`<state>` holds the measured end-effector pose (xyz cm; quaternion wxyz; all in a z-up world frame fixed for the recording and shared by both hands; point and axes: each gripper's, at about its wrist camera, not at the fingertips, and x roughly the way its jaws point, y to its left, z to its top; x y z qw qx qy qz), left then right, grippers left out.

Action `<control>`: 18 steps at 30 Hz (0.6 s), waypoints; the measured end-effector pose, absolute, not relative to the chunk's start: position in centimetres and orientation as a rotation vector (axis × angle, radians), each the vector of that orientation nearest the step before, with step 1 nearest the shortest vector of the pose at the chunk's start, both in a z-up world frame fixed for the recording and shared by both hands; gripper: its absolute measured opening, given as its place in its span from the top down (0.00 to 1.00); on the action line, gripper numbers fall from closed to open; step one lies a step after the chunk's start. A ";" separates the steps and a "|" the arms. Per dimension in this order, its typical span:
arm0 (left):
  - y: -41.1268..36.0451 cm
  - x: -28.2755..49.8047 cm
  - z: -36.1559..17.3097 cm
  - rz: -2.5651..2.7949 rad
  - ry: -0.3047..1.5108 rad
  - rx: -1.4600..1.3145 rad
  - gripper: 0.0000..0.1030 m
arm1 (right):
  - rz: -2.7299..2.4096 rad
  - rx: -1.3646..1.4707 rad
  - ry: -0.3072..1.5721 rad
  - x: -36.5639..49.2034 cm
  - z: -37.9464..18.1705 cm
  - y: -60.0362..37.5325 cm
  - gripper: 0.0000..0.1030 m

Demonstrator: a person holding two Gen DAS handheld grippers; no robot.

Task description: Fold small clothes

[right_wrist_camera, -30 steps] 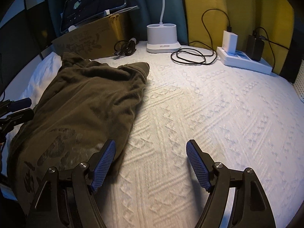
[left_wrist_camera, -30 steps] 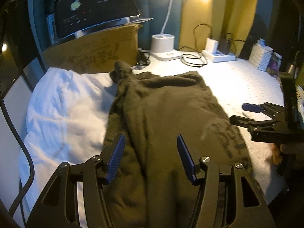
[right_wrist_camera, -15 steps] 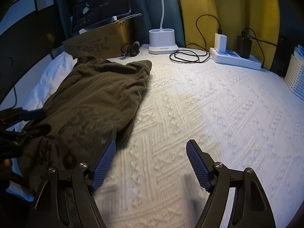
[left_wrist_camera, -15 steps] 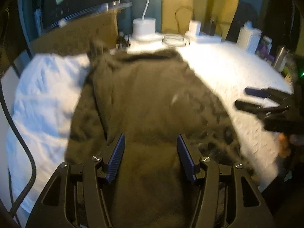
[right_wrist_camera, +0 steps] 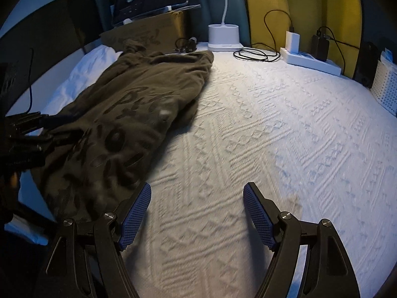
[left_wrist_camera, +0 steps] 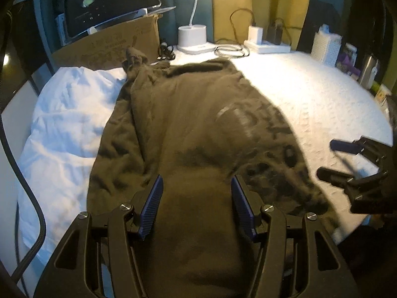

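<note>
An olive-brown garment (left_wrist_camera: 198, 124) with a dark print lies spread along the left side of a white textured bed cover (right_wrist_camera: 273, 136). My left gripper (left_wrist_camera: 197, 198) hovers open over the garment's near end, and flat fabric shows between its blue pads. In the right wrist view the same garment (right_wrist_camera: 129, 104) lies to the left. My right gripper (right_wrist_camera: 198, 206) is open above bare cover, its left finger beside the garment's near right edge. The right gripper (left_wrist_camera: 347, 159) also shows at the right of the left wrist view. The left gripper (right_wrist_camera: 32, 129) shows at the left edge of the right wrist view.
A rumpled white sheet (left_wrist_camera: 64, 124) lies left of the garment. At the back stand a cardboard box (left_wrist_camera: 111, 44) with a dark device (left_wrist_camera: 109, 5) on it, a lamp base (left_wrist_camera: 192, 34), coiled cables (left_wrist_camera: 230, 49) and a power strip (left_wrist_camera: 268, 47). A white basket (left_wrist_camera: 325, 47) and a bottle (left_wrist_camera: 367, 69) stand at the right.
Both grippers have drawn back toward the near edge of the bed, so the things at the back look smaller. The garment lies where it was. Both jaws keep the same gap.
</note>
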<state>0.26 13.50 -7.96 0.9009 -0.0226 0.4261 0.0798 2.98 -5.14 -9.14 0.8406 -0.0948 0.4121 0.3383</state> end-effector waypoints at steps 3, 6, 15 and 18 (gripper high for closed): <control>12.2 -0.1 -7.5 0.144 0.868 -0.051 0.45 | 0.696 -0.192 0.858 2.7 -8.7 -6.1 0.24; 11.0 -0.3 -7.0 0.124 0.843 -0.078 0.45 | 0.666 -0.181 0.840 2.3 -8.0 -7.7 0.24; 6.3 0.3 -5.8 0.074 0.797 -0.066 0.26 | 0.566 -0.139 0.823 1.1 -7.2 -13.3 0.24; 4.8 0.4 -5.5 0.051 0.779 -0.068 0.26 | 0.530 -0.123 0.812 0.5 -7.0 -15.4 0.24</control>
